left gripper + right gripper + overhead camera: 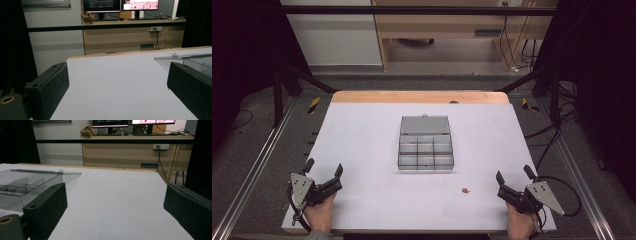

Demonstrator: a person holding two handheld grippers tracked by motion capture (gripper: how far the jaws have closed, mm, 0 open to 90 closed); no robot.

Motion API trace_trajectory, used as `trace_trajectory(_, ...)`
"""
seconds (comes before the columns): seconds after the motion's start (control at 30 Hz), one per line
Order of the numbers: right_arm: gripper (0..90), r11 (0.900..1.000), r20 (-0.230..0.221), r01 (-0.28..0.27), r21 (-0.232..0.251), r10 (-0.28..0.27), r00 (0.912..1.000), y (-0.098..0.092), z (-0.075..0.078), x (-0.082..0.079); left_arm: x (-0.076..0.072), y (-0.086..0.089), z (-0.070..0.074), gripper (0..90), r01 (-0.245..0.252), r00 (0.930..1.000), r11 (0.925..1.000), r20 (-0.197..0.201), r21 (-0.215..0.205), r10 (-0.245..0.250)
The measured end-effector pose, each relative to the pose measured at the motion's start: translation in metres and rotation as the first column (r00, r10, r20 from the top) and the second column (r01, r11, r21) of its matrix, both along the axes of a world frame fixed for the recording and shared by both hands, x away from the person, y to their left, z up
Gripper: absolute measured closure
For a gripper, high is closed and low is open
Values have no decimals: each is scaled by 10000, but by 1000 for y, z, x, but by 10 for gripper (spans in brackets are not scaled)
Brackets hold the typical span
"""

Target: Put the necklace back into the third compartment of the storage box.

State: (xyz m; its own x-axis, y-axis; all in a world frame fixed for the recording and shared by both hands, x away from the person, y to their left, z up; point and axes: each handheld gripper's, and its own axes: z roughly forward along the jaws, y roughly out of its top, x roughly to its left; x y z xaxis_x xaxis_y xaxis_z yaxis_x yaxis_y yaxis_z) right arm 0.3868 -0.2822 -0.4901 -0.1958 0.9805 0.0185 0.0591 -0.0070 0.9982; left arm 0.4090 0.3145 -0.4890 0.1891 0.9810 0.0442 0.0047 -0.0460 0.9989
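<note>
The high view looks steeply down on the clear plastic compartment box (pixel 426 143); both gripper views skim low, sharing that box (pixel 197 62) (pixel 27 186) from opposite sides.

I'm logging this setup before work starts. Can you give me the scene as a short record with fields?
surface: white table with a wooden far edge
box: clear compartment box at the table's middle, lid open and laid back toward the far edge
compartments: two rows of three, contents not discernible
small item: brownish bit on the table, near side, right of the box
left tool: near left corner, jaws open, holding nothing
right tool: near right corner, jaws open, holding nothing
contact: neither tool touches the box
</note>
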Motion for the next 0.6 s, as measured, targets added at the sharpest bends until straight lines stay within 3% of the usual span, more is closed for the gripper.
trace_trajectory(0.2, 38, 9999, -87, 48, -91, -49, 10000, 1, 0, 1, 0, 0, 0, 39, -73, 10000, 10000, -44, 23, 74)
trace_trajectory(0.4, 34, 9999, -229, 28, 101, -26, 9997, -1, 1, 2, 0, -1, 0, 39, -80, 10000, 10000, -17, 35, 80)
trace_trajectory(0.6, 23, 9976, -314, -399, 562, 418, 9986, -7, 1, 3, 0, -1, 0, 40, -103, 9999, 9999, -20, 43, 103)
